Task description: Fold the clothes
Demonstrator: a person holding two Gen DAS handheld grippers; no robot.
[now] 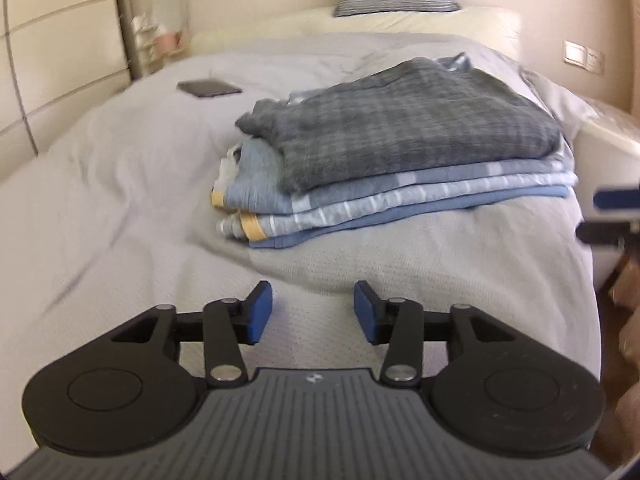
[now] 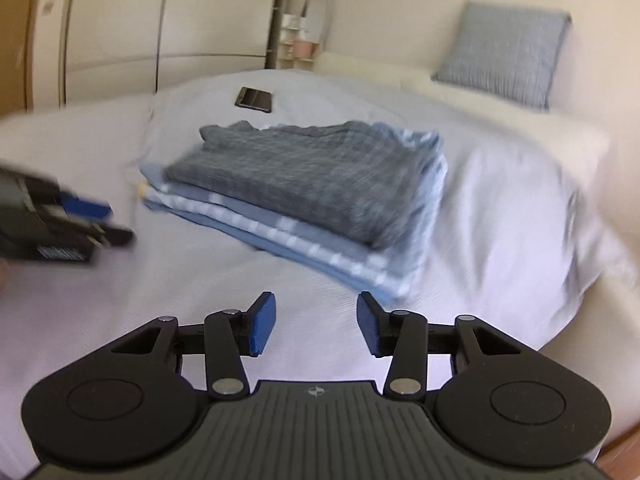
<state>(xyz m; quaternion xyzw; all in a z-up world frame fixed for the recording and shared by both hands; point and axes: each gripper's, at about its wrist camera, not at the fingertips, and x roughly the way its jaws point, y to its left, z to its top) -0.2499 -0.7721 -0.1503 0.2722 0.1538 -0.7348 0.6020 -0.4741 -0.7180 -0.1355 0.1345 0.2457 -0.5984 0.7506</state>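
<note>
A stack of folded clothes lies on the bed: a dark grey checked garment [image 1: 404, 120] on top, blue striped pieces [image 1: 400, 200] under it. It also shows in the right wrist view, the grey garment [image 2: 312, 176] over the blue layers [image 2: 320, 252]. My left gripper [image 1: 314, 312] is open and empty, held over the bedspread in front of the stack. My right gripper [image 2: 316, 324] is open and empty, also short of the stack. The left gripper shows at the left edge of the right wrist view [image 2: 92, 220]; the right gripper's fingertips [image 1: 612, 200] show at the right edge of the left view.
The bed [image 1: 120, 200] has a pale grey cover. A dark phone [image 1: 210, 88] lies on it behind the stack, also in the right wrist view [image 2: 254, 99]. A striped blue cushion [image 2: 504, 52] leans at the headboard. Wardrobe doors [image 2: 160, 20] stand to the left.
</note>
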